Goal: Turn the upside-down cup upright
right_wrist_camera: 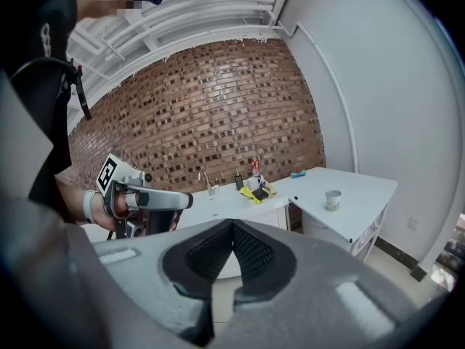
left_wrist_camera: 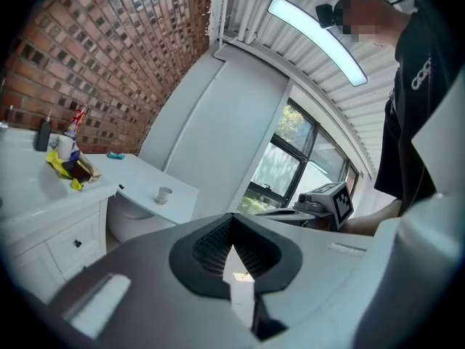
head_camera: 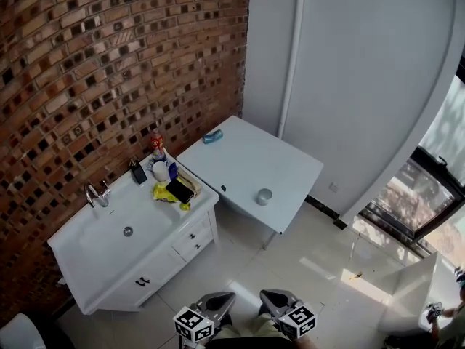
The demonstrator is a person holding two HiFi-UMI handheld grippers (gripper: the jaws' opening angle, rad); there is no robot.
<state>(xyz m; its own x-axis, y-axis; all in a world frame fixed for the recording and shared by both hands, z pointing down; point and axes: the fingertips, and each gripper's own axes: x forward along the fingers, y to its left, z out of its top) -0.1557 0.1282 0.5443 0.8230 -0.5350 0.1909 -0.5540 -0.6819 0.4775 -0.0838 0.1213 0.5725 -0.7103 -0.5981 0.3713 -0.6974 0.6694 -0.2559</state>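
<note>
Sitting on smooth white table (head_camera: 240, 158): grey cylindrical cup (head_camera: 264, 196).

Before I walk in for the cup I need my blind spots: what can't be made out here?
Cup: too small in all three views to tell mouth up or down.
Blue object at the table's far corner, head view: too small to identify.
Items beside the sink: overlapping, mostly unidentifiable.
Left gripper and right gripper, head view: cut off by the bottom edge.
</note>
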